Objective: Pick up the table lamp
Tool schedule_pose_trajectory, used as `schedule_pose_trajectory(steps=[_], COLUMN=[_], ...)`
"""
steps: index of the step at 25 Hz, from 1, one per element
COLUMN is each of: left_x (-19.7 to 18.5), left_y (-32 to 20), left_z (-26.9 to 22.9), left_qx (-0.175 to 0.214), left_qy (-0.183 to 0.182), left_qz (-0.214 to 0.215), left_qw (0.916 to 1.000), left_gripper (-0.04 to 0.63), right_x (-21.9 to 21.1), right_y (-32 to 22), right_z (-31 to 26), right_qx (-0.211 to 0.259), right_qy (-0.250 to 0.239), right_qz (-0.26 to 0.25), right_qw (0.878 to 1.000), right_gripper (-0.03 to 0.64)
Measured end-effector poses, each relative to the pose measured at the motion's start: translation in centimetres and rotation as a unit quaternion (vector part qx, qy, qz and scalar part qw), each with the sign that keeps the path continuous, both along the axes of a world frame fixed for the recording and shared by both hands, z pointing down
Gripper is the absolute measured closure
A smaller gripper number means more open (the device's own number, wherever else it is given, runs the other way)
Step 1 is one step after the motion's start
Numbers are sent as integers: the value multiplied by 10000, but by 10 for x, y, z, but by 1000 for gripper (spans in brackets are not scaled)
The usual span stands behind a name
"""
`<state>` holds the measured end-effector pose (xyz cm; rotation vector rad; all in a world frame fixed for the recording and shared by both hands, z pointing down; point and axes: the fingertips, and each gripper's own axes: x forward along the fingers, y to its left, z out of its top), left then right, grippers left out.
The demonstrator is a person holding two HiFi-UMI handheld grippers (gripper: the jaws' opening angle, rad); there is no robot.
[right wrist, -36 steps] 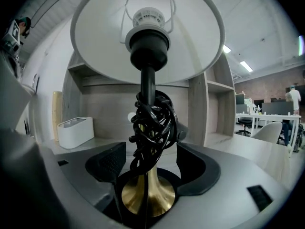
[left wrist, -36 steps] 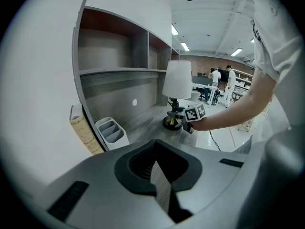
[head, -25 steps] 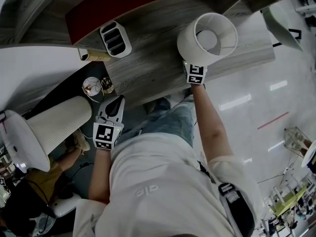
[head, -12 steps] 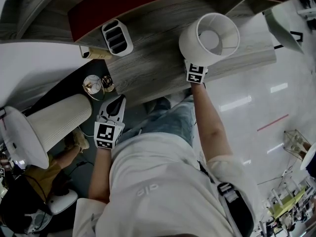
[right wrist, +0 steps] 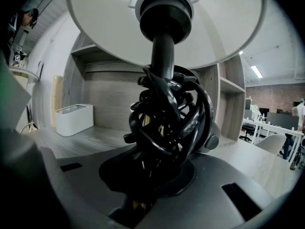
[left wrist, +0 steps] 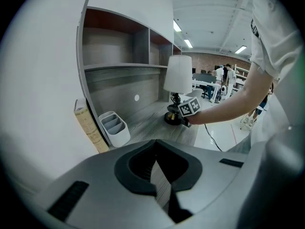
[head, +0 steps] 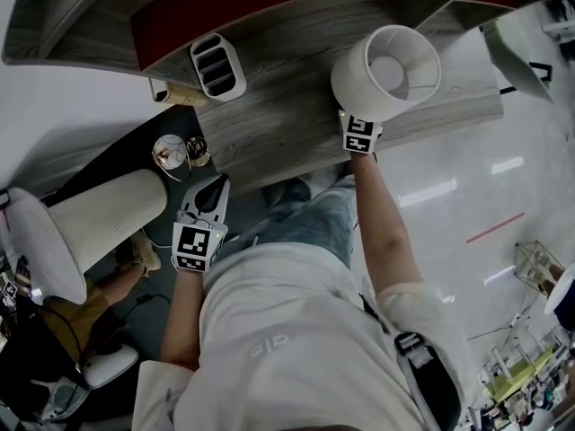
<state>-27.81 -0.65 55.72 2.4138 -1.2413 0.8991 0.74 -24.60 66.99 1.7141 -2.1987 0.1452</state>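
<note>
Desk (head: 269,124) first: the lamp (head: 386,70) stands upright near its right end; the right gripper (right wrist: 143,194) sits under the shade, its jaws have just been closing and now pinch the stem through the black cord (right wrist: 164,123) wound on it; the left gripper (left wrist: 159,185) hangs closed and empty off the desk. I'd grip the stem itself, not just cord, then lift straight up so the shade doesn't tip.

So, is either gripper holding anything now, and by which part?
The right gripper holds the table lamp by its black twisted stem; its jaws have just been closing on it. The left gripper is shut and empty.
</note>
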Motion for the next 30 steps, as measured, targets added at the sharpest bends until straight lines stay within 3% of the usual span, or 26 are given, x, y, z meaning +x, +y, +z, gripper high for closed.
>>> schedule_pose_trajectory(steps=[17,30], left_x=[6,35], left_y=[-8,-40], left_z=[-2,-26], left_qx=[54,403], left_qy=[155,577], left_qz=[91,36], left_qw=[9998,9975], left_gripper=[580,580], right_x=[9,27], right_y=[-7,-6], right_z=[-27,-87], right_qx=[89,-97], right_qy=[317,488], right_qz=[-120,-233], right_qw=[9994,9985], right_gripper=[538,538])
